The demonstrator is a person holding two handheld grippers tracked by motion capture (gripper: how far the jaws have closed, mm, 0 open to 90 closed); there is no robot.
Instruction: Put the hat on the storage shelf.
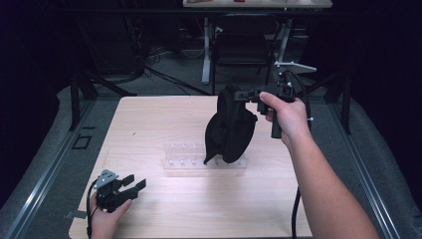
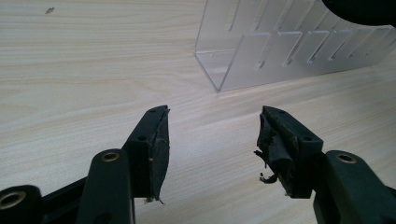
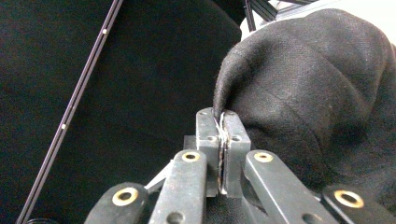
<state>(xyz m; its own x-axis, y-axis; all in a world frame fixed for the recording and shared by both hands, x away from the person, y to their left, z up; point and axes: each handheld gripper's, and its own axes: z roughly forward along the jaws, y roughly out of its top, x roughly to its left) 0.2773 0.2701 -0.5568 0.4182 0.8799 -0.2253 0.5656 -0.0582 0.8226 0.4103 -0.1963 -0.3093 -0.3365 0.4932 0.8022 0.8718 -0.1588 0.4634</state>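
Right gripper [image 1: 252, 94] clamped on black cloth cap [image 1: 230, 127], hanging long axis vertical, above clear slotted rack [image 1: 175, 158]. Left gripper [image 1: 133, 184] jaws wide, resting on light wood counter [image 1: 149, 124]; dark room behind.

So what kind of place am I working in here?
Probably a lab or recording studio, not a home. A pale wooden table sits among black drapes, with metal rails alongside it and loose cables on the grey floor. A desk and chair stand behind.

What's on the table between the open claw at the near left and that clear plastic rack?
Nothing: bare wood table separates the left claw from the clear rack, plainest in the left gripper view.
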